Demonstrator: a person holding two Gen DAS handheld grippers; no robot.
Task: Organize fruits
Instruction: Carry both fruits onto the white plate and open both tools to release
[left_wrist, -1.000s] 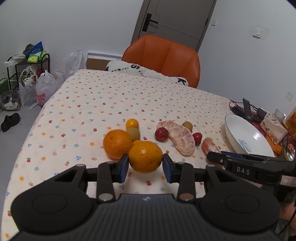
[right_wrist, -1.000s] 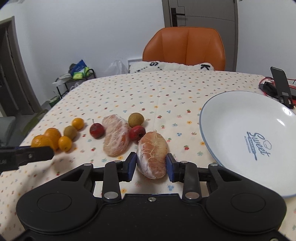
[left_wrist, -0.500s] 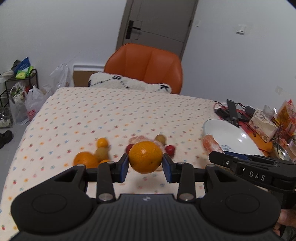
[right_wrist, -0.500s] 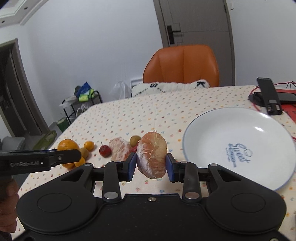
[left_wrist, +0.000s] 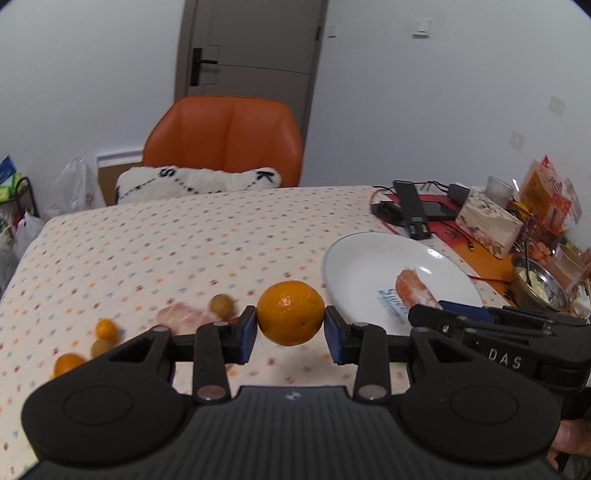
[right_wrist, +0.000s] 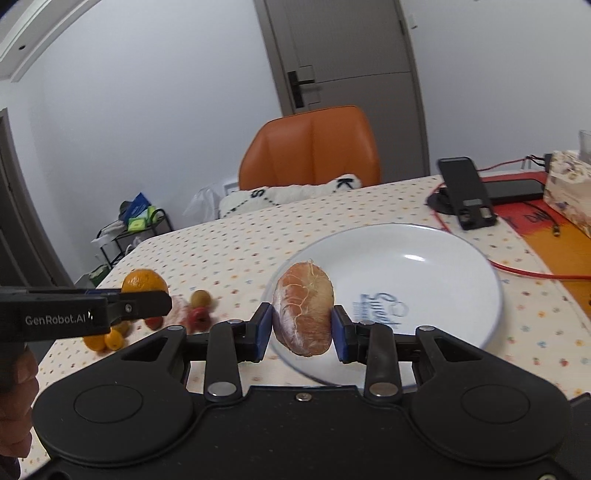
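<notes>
Right wrist view: peeled pomelo segment (right_wrist: 303, 308) clamped in right gripper (right_wrist: 303, 328) jaws above white plate (right_wrist: 461, 258). Soft, tearable; best gripped lightly mid-body. Left gripper (left_wrist: 290, 330) jaws pinching firm orange (left_wrist: 290, 312).

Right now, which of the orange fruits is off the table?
The large orange clamped in the left hand-held gripper; the smaller orange fruits lie on the tablecloth at left.

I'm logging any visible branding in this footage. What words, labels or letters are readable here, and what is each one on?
"DAS": on the right gripper, seen from the left wrist.
"GenRobot.AI": on the left gripper, seen from the right wrist.
"Sweet": blue script on the white plate, partly hidden; the smaller line beneath is unreadable.
"S" and "K": on the white cushion.
Red mat: dark lettering, too cut off to read.
Snack packets: print too blurred.
</notes>
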